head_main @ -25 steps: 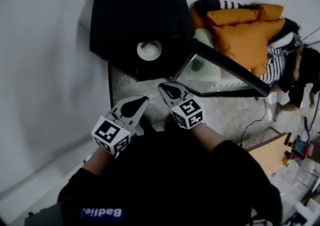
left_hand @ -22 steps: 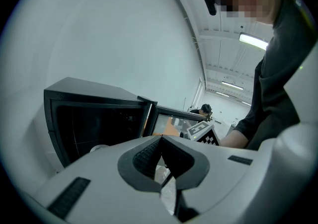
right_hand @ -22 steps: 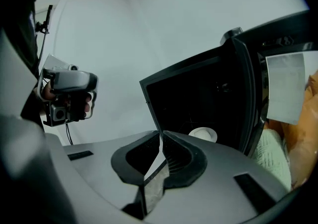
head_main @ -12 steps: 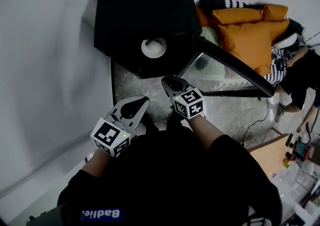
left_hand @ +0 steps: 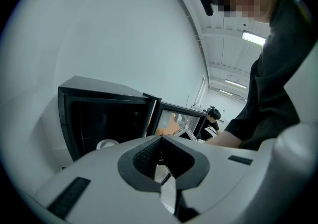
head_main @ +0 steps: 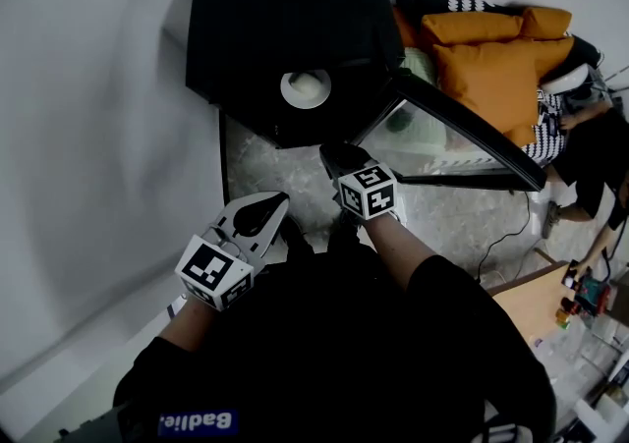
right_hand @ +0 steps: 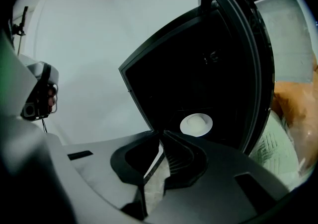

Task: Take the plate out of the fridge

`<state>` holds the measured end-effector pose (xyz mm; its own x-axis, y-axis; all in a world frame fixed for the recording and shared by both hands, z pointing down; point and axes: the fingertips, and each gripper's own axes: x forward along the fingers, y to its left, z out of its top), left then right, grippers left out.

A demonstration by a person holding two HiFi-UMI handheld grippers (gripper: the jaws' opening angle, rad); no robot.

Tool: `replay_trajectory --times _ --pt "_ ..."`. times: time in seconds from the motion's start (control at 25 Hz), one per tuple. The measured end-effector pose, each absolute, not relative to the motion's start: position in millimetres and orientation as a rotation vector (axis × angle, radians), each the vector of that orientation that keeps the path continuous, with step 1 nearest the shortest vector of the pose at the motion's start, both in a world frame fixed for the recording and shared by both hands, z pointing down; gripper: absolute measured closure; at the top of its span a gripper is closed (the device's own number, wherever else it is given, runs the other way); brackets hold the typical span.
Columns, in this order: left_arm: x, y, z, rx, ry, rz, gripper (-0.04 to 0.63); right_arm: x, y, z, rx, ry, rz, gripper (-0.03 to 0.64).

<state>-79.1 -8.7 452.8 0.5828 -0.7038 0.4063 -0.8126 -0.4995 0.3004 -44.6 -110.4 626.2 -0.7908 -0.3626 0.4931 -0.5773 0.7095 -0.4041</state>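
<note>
A small black fridge (head_main: pixel 285 19) stands on the floor with its glass door (head_main: pixel 462 137) swung open to the right. A white plate (head_main: pixel 306 87) lies on the dark floor of the fridge, near its open front. My right gripper (head_main: pixel 331 150) is shut and empty, and it points at the opening just short of the plate. In the right gripper view the plate (right_hand: pixel 196 124) lies just beyond the closed jaw tips (right_hand: pixel 160 133). My left gripper (head_main: pixel 278 199) hangs lower and to the left, shut and empty. The left gripper view shows the fridge (left_hand: pixel 99 113) and the plate (left_hand: pixel 106 144) further off.
The open door (right_hand: pixel 263 69) stands close on the right of my right gripper. Orange cushions (head_main: pixel 491 68) lie on a sofa behind the door, and a person (head_main: pixel 590 146) sits at far right. A white wall runs along the left, and a cable (head_main: pixel 501 235) trails over the stone floor.
My right gripper has moved forward, closer to the fridge opening and the plate. The left gripper has hardly moved.
</note>
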Motion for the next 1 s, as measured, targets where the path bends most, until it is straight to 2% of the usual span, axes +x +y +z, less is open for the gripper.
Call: replay_trajectory --times 1.0 --pt "-95 -19 463 2.335 -1.171 0.342 0.588 -73 -162 711 0.892 -2.342 1.087 0.482"
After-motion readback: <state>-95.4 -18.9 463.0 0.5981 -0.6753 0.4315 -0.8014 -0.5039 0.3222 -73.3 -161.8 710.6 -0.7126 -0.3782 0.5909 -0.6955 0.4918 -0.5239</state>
